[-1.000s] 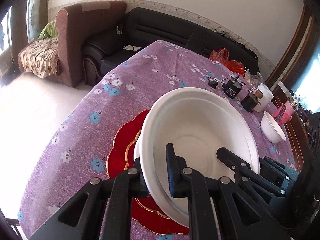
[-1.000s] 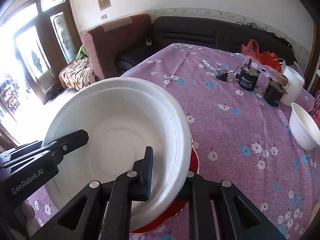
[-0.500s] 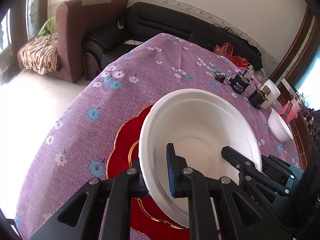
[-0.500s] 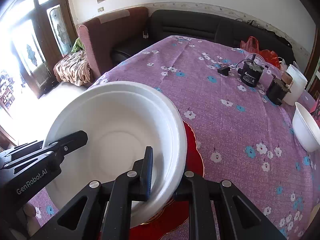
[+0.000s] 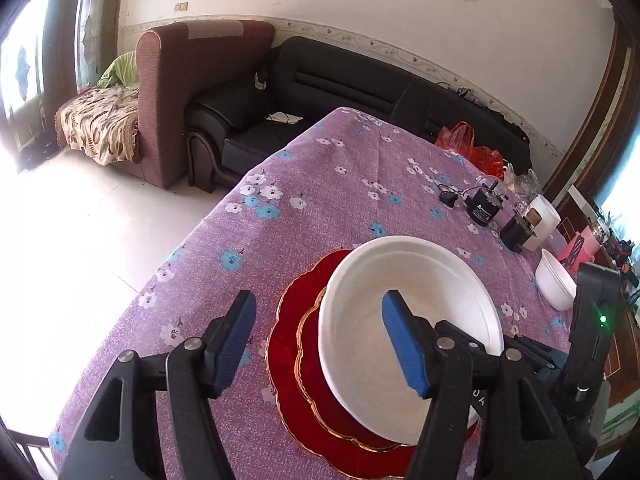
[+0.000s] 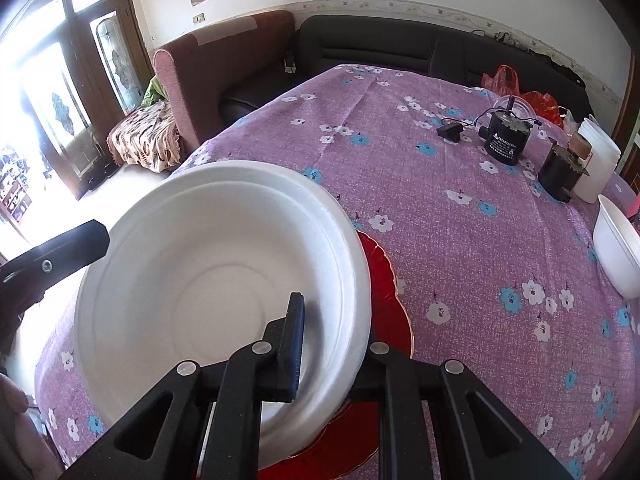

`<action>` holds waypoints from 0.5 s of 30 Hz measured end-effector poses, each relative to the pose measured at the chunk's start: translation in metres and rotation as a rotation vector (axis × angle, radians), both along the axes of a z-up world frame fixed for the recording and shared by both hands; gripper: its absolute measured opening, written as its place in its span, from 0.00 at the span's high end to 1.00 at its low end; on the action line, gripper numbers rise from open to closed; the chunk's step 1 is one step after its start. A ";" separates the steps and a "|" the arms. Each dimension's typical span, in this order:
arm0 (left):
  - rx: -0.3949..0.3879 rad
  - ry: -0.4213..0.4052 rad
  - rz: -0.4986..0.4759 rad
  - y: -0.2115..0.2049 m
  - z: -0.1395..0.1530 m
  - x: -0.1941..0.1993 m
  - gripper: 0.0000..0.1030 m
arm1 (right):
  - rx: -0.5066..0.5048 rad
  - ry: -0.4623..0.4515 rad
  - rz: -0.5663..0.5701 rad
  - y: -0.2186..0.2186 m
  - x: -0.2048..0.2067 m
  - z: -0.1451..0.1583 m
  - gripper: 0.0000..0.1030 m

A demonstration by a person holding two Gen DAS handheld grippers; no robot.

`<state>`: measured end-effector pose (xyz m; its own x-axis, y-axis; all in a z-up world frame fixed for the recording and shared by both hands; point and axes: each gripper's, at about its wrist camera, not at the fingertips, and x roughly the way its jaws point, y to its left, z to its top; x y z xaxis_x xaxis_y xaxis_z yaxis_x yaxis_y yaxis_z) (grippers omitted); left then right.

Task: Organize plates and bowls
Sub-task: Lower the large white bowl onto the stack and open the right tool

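A white foam plate (image 5: 412, 328) (image 6: 208, 280) sits tilted over a red gold-rimmed plate (image 5: 300, 320) (image 6: 384, 276) on the purple flowered tablecloth. My left gripper (image 5: 320, 344) is open and its jaws are still opening. The white plate's near rim lies between its blue pads (image 5: 236, 340), which do not press on it. My right gripper (image 6: 332, 352) is shut on the plate's right rim, one finger inside and one outside. A white bowl (image 5: 556, 284) (image 6: 618, 248) stands apart at the right.
Two black motor-like devices (image 6: 504, 136) (image 6: 558, 172), a white tub (image 6: 598, 160) and a red plastic bag (image 6: 520, 88) stand at the table's far right. The table's edge (image 5: 188, 240) drops to the floor on the left. A sofa and an armchair stand behind.
My left gripper has let go of the white plate's rim, opened wide and drawn back a little. The right gripper still grips the plate, now lower over the red plate.
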<state>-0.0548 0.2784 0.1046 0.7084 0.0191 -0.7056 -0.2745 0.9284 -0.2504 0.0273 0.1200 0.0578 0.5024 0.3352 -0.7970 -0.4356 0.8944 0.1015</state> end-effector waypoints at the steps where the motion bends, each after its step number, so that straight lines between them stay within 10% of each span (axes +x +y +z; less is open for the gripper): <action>1: -0.010 -0.011 0.005 0.002 0.002 -0.005 0.35 | 0.012 0.002 0.001 0.000 -0.001 0.001 0.77; 6: -0.026 -0.062 0.022 0.007 0.016 -0.029 0.26 | 0.094 -0.021 -0.015 -0.003 -0.008 0.012 0.47; 15: 0.080 -0.167 0.094 -0.008 0.042 -0.074 0.15 | 0.158 -0.095 -0.039 -0.025 -0.031 0.044 0.45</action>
